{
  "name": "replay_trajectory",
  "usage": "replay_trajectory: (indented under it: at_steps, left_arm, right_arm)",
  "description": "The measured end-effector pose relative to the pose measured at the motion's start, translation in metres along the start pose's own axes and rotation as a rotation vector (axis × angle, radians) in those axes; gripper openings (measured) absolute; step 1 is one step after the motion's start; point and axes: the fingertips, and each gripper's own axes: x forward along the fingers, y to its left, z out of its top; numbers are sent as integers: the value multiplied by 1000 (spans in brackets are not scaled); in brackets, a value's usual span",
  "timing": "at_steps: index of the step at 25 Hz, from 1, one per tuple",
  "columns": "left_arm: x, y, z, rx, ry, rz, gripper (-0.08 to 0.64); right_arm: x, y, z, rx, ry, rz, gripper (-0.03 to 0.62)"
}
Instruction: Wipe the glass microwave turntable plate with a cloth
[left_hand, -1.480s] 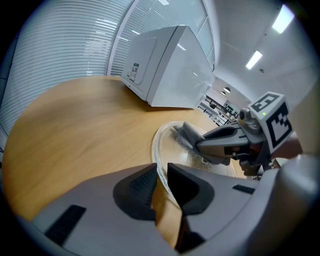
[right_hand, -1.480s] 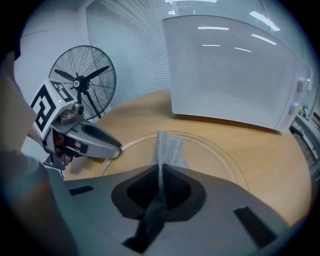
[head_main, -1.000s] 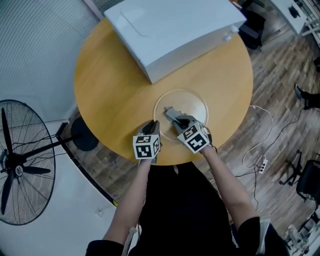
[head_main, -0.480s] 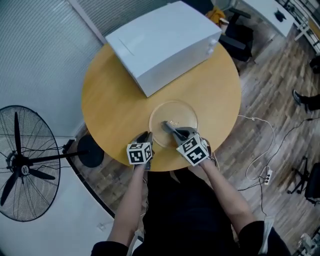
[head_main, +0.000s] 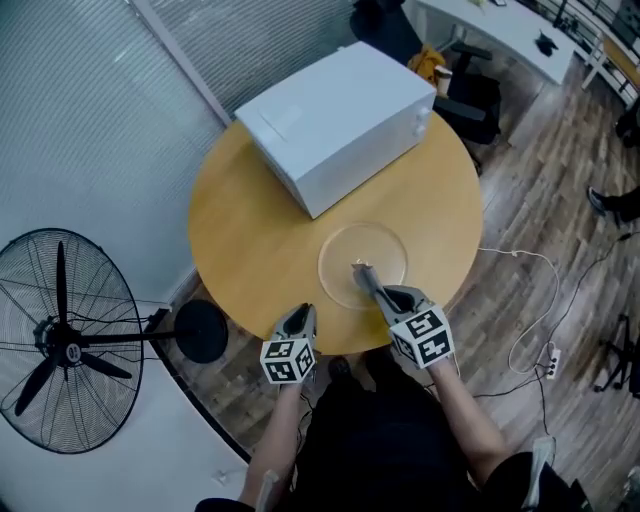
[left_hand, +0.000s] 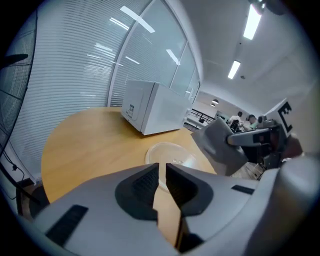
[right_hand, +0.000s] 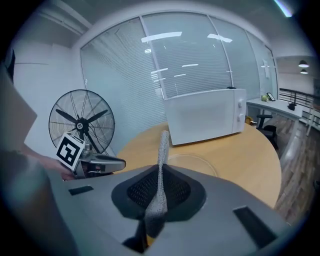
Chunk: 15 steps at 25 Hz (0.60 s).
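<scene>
The clear glass turntable plate (head_main: 362, 262) lies flat on the round wooden table (head_main: 250, 240), in front of the white microwave (head_main: 335, 120). My right gripper (head_main: 366, 278) hangs above the plate's near rim, shut on a grey cloth (right_hand: 161, 160) that sticks up between its pads. In the left gripper view the same cloth (left_hand: 220, 145) shows at the right. My left gripper (head_main: 303, 314) is raised over the table's near edge, left of the plate (left_hand: 167, 152). Its jaws are closing to a thin slit with nothing between them.
The microwave (left_hand: 150, 112) takes up the far part of the table. A standing fan (head_main: 60, 350) is on the floor to the left, and its base (head_main: 200, 330) sits close to the table edge. Cables (head_main: 530, 320) lie on the wooden floor at the right.
Both grippers have risen and drawn back toward me. The cloth has lifted off the plate with the right gripper, and the left gripper has left the plate's left rim.
</scene>
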Motion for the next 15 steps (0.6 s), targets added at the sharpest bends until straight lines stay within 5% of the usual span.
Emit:
replay_trajectory:
  at_steps: [15]
  left_arm:
    - [-146,-21,92,105,-273,-176,3]
  right_arm:
    - [-121,82,31,58,-266,-161,23]
